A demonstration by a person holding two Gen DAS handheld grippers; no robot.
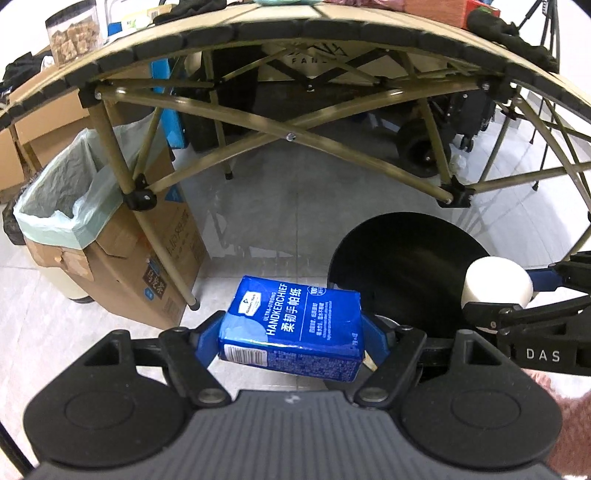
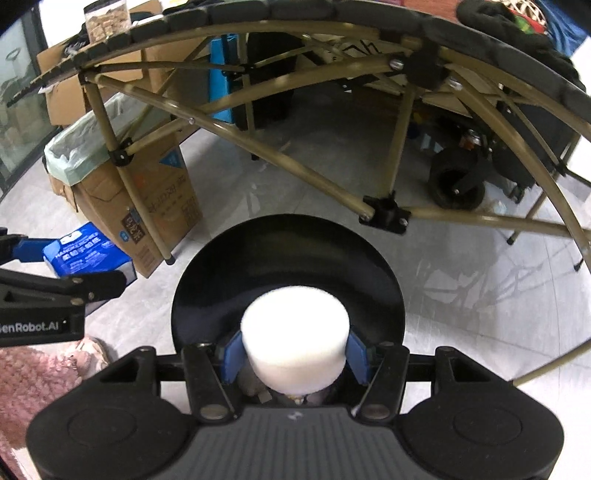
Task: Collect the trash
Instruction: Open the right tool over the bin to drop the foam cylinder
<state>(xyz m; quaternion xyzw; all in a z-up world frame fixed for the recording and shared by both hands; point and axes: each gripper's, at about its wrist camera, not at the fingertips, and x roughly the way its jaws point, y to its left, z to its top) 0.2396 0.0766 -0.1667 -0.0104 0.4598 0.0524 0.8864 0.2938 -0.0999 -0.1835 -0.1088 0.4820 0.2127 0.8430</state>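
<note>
We hold two pieces of trash above the tiled floor [image 1: 280, 206], in front of a folding counter [image 1: 295, 40] whose crossed olive legs span the far view.

Our left gripper [image 1: 291, 332] has its jaws pinching a blue tissue pack [image 1: 295, 325] by its two short ends, the pack lying across them and tilted a little down to the right. Our right gripper [image 2: 294, 354] has its jaws pinching a white foam cylinder [image 2: 295, 343] at its sides, flat face up toward the camera. In the left view the cylinder shows at the right, just beside the pack's hand.

Under the cylinder, on the floor, sits a round black bin [image 2: 288, 266], its dark mouth open toward us; it lies right of the pack and close to both grippers.

To the far left stands a cardboard box [image 1: 155, 266] lined with a pale green bag [image 1: 62, 192]. One counter leg [image 1: 162, 236] runs down right in front of the box, its foot on the floor near the box's corner, between box and pack.

Beneath the counter, far right, we see a black wheel [image 2: 456, 181] of a cart. A jar [image 1: 74, 33] of brown cubes stands on the counter's left end. A pink fuzzy sleeve [image 2: 40, 384] shows at the near left of the right view.
</note>
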